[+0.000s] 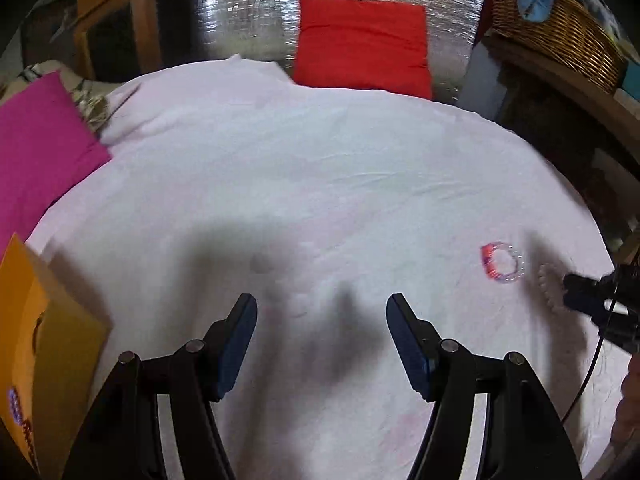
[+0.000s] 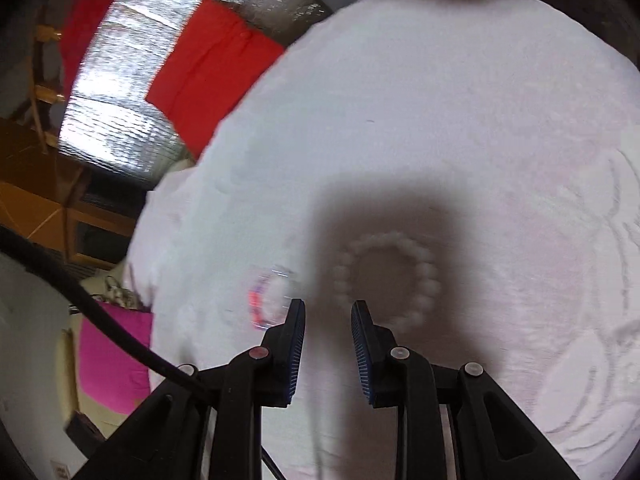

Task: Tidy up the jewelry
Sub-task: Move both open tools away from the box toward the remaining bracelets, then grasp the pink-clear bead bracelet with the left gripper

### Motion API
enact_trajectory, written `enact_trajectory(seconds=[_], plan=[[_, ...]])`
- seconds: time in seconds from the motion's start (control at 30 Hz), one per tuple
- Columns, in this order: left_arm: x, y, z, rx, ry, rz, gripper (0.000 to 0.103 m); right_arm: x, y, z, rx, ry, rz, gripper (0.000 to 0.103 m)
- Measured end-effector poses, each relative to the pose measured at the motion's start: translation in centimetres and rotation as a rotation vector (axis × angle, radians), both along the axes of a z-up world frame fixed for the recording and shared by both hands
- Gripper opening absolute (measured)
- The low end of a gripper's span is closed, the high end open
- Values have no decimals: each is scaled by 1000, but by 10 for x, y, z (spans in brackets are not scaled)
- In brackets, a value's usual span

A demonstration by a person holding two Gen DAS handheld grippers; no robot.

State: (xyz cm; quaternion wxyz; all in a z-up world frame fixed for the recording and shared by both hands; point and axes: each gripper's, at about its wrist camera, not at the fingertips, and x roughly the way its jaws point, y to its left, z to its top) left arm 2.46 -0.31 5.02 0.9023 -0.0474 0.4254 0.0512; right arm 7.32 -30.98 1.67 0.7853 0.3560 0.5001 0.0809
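Right gripper [image 2: 328,312] part-open, empty, beside pearl bracelet [image 2: 390,278].

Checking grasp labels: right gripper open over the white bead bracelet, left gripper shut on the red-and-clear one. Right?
Not quite. The left gripper is open and holds nothing, as the left wrist view shows; the red-and-clear bracelet lies on the white cloth off to its right. The rest stands: the right gripper is open over the white bead bracelet.
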Motion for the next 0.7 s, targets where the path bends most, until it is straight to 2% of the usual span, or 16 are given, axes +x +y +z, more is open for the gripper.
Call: enact_trajectory(seconds=[0.1, 0.2, 0.37, 0.47, 0.5, 0.6, 0.7], plan=[[8, -15, -5, -6, 12, -24, 68, -2, -5, -4, -25, 7, 19, 27], [11, -26, -7, 5, 10, -43, 68, -2, -4, -4, -78, -14, 38, 33], [15, -36, -12, 15, 0, -61, 68, 3, 4, -11, -116, -40, 104, 33], [19, -45, -13, 20, -15, -87, 68, 0, 10, -12, -178, -65, 165, 34], [20, -47, -13, 21, -21, -94, 68, -1, 14, -11, -209, -85, 181, 31], [28, -54, -12, 13, -45, -118, 68, -6, 21, -13, -327, -109, 231, 12], [37, -63, -11, -18, -64, -159, 68, -14, 12, -12, -323, -122, 252, 12]])
